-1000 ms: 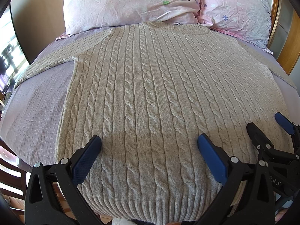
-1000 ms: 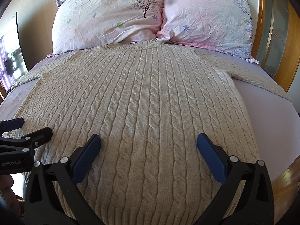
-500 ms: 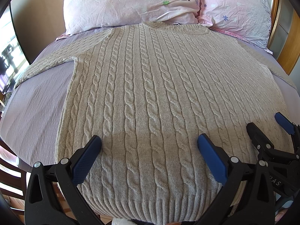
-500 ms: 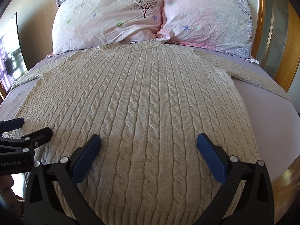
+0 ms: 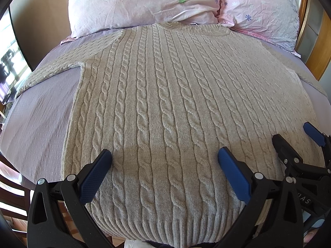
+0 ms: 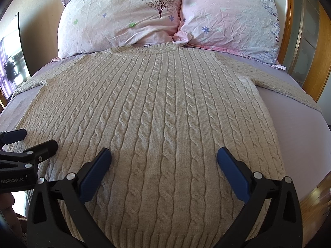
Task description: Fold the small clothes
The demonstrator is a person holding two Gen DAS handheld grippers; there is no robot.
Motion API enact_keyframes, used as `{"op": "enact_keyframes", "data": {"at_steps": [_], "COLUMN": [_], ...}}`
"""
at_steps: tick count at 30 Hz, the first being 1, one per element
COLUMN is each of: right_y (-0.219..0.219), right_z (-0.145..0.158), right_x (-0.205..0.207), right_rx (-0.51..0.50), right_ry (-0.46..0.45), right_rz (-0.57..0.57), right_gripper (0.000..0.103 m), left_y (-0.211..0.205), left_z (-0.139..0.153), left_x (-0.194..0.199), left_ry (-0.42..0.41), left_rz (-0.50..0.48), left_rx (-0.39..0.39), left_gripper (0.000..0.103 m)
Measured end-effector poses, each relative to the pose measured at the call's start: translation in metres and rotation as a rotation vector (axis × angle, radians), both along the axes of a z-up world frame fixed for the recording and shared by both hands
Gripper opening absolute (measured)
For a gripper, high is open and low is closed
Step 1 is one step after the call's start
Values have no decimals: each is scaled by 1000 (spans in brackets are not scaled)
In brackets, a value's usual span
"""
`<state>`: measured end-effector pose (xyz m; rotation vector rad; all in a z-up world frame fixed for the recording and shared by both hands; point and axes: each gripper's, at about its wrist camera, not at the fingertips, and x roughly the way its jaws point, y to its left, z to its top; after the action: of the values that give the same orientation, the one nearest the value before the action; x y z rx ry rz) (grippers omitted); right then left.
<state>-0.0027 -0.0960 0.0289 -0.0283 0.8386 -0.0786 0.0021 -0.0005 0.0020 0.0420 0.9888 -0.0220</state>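
Observation:
A beige cable-knit sweater (image 5: pixel 165 103) lies flat and face up on the bed, neck towards the pillows, both sleeves spread out sideways. It also shows in the right wrist view (image 6: pixel 165 113). My left gripper (image 5: pixel 164 161) is open and empty, held above the sweater's lower left part near the hem. My right gripper (image 6: pixel 164 161) is open and empty above the lower right part. The right gripper shows at the right edge of the left wrist view (image 5: pixel 298 140); the left gripper shows at the left edge of the right wrist view (image 6: pixel 31 140).
The bed has a lilac sheet (image 5: pixel 41 113). Two pink flowered pillows (image 6: pixel 120 18) (image 6: pixel 229 16) lie at the head. A wooden bed frame (image 6: pixel 310 62) runs along the right side. A window (image 5: pixel 8 62) is at the far left.

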Motion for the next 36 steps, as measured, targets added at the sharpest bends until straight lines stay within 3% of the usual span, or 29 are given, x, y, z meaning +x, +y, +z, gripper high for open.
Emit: {"op": "enact_keyframes", "data": {"at_steps": [4, 6, 9, 12, 13, 14, 15, 19, 21, 25, 28, 31, 33, 36], "right_y": [-10, -35, -112, -220, -258, -293, -325, -416, -441, -465, -474, -469, -442, -365], "right_z": [1, 11, 47, 70, 72, 71, 67, 47, 36, 19, 13, 19, 46, 94], "right_x": [-3, 0, 2, 4, 5, 6, 9, 18, 23, 33, 44, 52, 60, 85], "right_rx": [29, 96, 199, 341, 401, 466, 522, 595, 622, 654, 612, 554, 476, 395], "right_ry": [-48, -46, -152, -241, -254, -262, -260, -203, -185, -179, -161, -183, -275, -376], "right_rz": [146, 154, -54, -357, -457, -537, -604, -856, -928, -988, -1028, -1015, -910, -639], "right_gripper": [101, 101, 101, 99, 95, 78, 62, 51, 46, 40, 13, 6, 6, 6], "left_y": [-1, -1, 1, 16, 22, 29, 38, 91, 114, 148, 170, 190, 206, 232], "left_z": [-1, 1, 7, 23, 28, 32, 36, 43, 45, 51, 52, 50, 47, 45], "left_x": [8, 6, 11, 13, 16, 19, 23, 38, 46, 53, 56, 58, 56, 55], "left_ry": [10, 16, -4, -132, -175, -210, -240, -316, -335, -406, -414, -385, -380, -394], "left_rz": [-11, -19, -55, -56, -54, -51, -48, -57, 18, 152, 197, 235, 281, 356], "left_rx": [-1, 8, 8, -11, -17, -33, -64, -375, -441, -388, -337, -300, -294, -299], "left_gripper": [102, 102, 102, 102, 102, 102, 102, 102, 102, 102, 102, 102, 102, 102]}}
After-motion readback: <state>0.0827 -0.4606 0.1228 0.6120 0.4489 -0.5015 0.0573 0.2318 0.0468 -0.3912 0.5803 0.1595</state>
